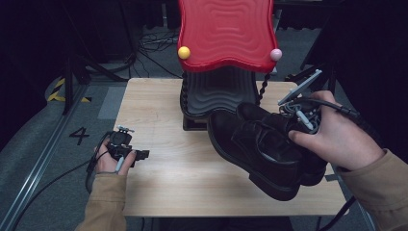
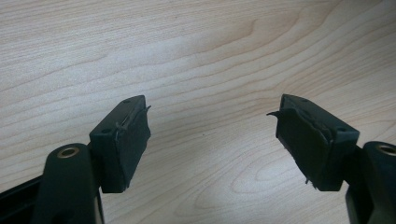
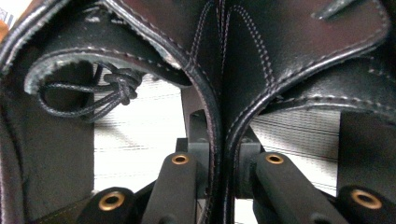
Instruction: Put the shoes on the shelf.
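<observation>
In the high view the right claw (image 1: pixel 302 117) held a pair of black shoes (image 1: pixel 262 144) by their collars above the counter's (image 1: pixel 159 110) right edge, before a red-topped rack (image 1: pixel 223 33); the left claw (image 1: pixel 137 155) idled near the left edge. The left gripper view showed its jaws wide apart, holding nothing. In the right gripper view, jaws pinched both shoes' inner walls (image 3: pixel 219 112) together; carrying seemed under way, next needing a level placement, probably on the rack.

Count: two black shoes (image 1: pixel 262 144) at 3 o'clock on one wooden table (image 1: pixel 159 178). One red wavy-shelf rack (image 1: pixel 225 33) at 12 o'clock, carrying two knobs: one yellow (image 1: pixel 184 52), one pink (image 1: pixel 275 54). Two hand-held grippers: left gripper (image 1: pixel 126 150) at 9 o'clock, right gripper (image 1: pixel 300 115) at 2.
</observation>
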`<state>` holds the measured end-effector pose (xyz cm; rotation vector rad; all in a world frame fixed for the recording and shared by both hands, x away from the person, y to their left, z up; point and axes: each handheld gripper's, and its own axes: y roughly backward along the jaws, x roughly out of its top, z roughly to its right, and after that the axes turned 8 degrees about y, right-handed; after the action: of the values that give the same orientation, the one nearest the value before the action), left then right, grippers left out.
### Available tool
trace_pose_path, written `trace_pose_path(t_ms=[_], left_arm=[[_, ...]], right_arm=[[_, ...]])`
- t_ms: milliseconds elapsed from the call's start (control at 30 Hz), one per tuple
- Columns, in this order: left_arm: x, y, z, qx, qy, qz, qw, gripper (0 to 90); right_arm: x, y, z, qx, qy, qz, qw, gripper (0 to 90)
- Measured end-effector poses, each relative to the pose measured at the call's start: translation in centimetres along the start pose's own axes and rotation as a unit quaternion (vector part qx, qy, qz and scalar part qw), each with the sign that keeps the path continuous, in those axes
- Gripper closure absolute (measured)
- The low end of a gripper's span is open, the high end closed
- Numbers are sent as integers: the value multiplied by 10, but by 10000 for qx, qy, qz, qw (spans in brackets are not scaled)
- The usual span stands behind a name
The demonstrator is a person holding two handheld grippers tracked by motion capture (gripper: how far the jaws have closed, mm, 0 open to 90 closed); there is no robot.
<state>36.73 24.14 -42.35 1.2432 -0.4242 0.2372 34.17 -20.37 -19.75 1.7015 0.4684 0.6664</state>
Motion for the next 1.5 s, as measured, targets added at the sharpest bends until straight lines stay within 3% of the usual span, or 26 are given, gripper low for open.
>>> trace_pose_path(t_ms=[600,800,1267,1500], left_arm=[[-1,2,-4,-25,44,85,10000,263],[-1,3,-4,-37,36,72,10000,260],[-1,5,-5,-71,99,117,9999,256],[0,5,-5,-94,107,117,9998,255]], right_arm=[[22,62,-7,-141,-168,-55,9997,820],[26,77,-11,-274,-151,42,9995,820],[38,117,-13,-201,-228,178,9994,820],[53,139,-18,-282,-307,297,9987,820]])
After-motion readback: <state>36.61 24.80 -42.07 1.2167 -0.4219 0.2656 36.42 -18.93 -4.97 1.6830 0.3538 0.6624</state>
